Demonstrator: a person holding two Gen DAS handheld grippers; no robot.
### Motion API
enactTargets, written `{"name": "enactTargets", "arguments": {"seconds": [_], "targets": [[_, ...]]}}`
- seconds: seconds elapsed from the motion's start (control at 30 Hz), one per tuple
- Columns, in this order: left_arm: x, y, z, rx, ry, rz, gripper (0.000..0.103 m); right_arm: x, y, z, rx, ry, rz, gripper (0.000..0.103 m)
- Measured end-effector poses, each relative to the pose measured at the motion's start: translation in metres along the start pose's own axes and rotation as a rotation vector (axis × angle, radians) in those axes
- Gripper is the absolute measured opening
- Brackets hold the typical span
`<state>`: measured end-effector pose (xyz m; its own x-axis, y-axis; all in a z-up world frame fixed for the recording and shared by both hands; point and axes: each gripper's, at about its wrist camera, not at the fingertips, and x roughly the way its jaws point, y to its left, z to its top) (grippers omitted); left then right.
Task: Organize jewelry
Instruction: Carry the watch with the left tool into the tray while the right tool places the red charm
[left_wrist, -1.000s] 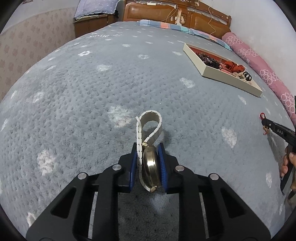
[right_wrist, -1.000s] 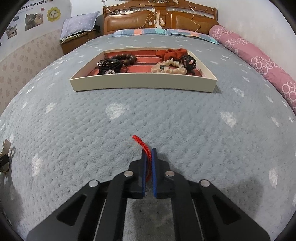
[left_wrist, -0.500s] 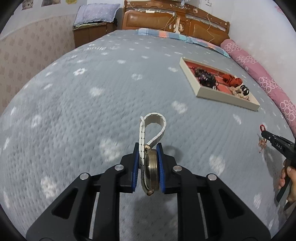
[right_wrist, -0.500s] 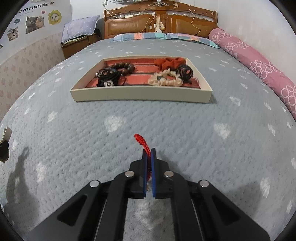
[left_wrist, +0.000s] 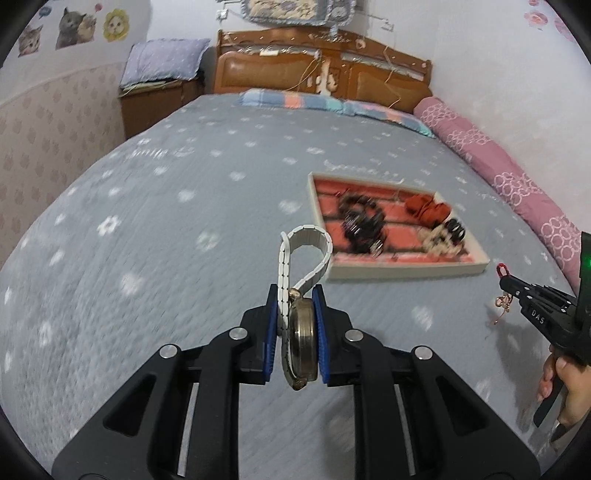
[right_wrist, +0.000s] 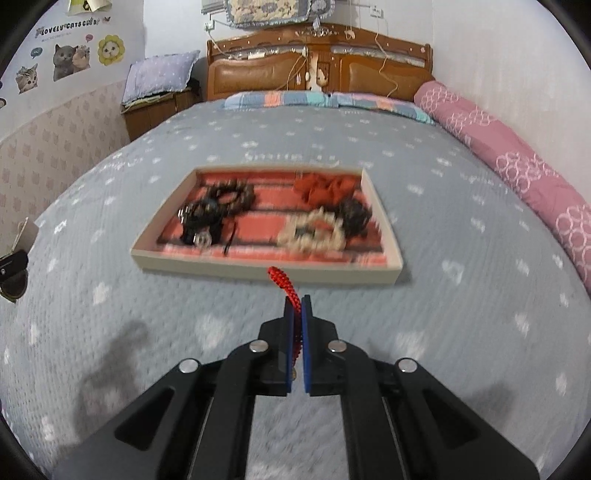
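While the left hand-held gripper (left_wrist: 295, 325) clamps a watch (left_wrist: 301, 339) and the right hand-held gripper (right_wrist: 295, 332) pinches a red cord (right_wrist: 284, 284), the tray (right_wrist: 266, 266) on the bed (right_wrist: 443, 314) holds dark bead bracelets (right_wrist: 218, 210) and scrunchies (right_wrist: 325, 188).

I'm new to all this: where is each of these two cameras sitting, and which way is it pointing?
Left wrist view: sits on the left gripper, looking along its fingers, shut on a watch, across the grey bedspread toward the headboard; the person's right hand and right gripper show at the right edge.
Right wrist view: sits on the right gripper, shut on a red cord, facing the jewelry tray almost head-on; the left gripper's tip shows at the left edge.
Shared: the tray, bedspread, headboard, pink bolster.
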<state>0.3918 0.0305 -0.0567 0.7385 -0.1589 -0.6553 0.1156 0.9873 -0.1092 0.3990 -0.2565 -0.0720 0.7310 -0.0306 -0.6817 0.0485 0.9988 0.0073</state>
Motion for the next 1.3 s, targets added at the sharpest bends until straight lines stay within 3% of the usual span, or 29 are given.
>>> {"name": "enactTargets", "arguments": {"seconds": [0.43,0.8,1.03,1.3], "targets": [[0.044,-0.07,0.054,0.062,-0.016,-0.022,0.017,0.016,-0.015,0.053,-0.01,-0.039,-0.018,0.004],[0.133,-0.104,0.076,0.066,0.038,-0.019,0.017,0.068,-0.034,0.083,0.017,-0.025,-0.035,0.004],[0.195,-0.12,0.073,0.085,0.086,0.005,0.017,0.112,-0.034,0.086,0.019,0.01,-0.031,0.004],[0.221,-0.119,0.062,0.08,0.108,0.004,0.018,0.145,-0.049,0.065,0.035,0.065,-0.023,0.004]]}}
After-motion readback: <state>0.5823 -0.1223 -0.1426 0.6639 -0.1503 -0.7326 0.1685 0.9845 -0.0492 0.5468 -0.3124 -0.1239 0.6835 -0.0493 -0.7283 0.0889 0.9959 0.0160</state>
